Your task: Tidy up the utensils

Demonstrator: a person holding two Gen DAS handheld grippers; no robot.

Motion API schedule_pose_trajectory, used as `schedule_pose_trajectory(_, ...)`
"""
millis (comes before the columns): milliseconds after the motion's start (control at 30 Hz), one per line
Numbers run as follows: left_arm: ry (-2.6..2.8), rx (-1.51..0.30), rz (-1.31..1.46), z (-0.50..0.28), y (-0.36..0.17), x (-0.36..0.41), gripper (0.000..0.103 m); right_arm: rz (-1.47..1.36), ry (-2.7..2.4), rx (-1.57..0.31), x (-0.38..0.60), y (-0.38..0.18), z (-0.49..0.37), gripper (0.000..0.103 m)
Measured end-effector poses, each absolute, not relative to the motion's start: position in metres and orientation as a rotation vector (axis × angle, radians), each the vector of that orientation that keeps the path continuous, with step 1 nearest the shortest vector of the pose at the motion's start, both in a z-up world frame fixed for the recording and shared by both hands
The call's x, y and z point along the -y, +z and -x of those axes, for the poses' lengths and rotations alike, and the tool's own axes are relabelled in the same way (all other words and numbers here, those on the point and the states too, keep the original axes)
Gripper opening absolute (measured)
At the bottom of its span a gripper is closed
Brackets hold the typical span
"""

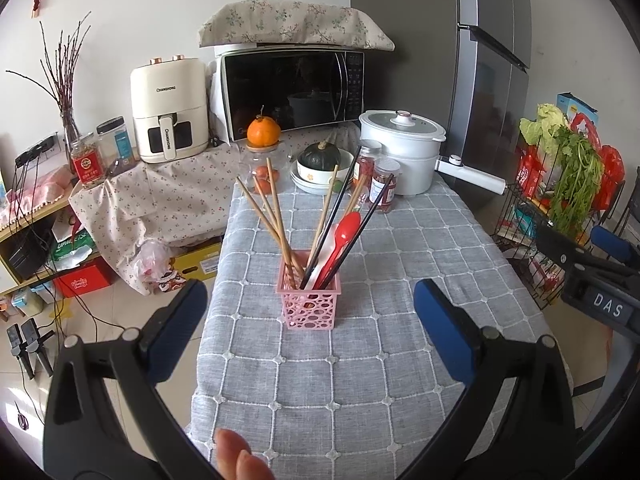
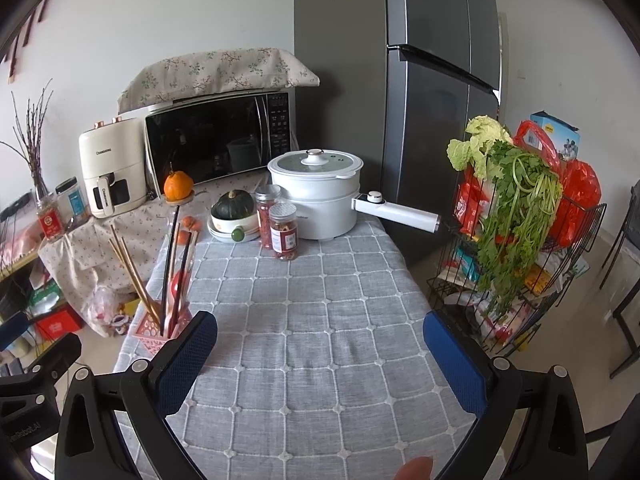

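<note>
Jaws of the left gripper (image 1: 310, 332) are spread wide and nothing is held; the pink basket (image 1: 310, 306) is framed between them on the grey checked tablecloth (image 1: 400, 264). Wooden chopsticks (image 1: 264, 216), black chopsticks (image 1: 352, 224) and a red spoon (image 1: 340, 240) are stood in it. Equally wide and empty is the right gripper (image 2: 320, 356), with the basket seen at its near left.
</note>
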State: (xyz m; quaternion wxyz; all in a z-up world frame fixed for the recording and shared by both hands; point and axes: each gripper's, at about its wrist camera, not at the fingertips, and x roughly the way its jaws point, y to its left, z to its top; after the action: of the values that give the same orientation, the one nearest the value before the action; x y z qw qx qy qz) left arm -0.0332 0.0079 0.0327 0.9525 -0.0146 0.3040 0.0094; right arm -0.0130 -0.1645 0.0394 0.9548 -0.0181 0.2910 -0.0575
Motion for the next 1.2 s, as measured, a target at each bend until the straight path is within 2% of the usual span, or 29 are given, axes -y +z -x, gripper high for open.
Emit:
schedule_pose_trajectory(467,0.0,-0.587,0.063,0.0366,0.0354,-0.0086,0.103,0.032,-0.123,-0.588,0.1643,0.039,0.0139,0.103)
schedule_pose_trajectory(1200,-0.031,-0.633,0.077,0.0335,0.0328,-0.0069,0.103,0.035,-0.126,-0.595,0.1639,0.0387,0.0142,0.103)
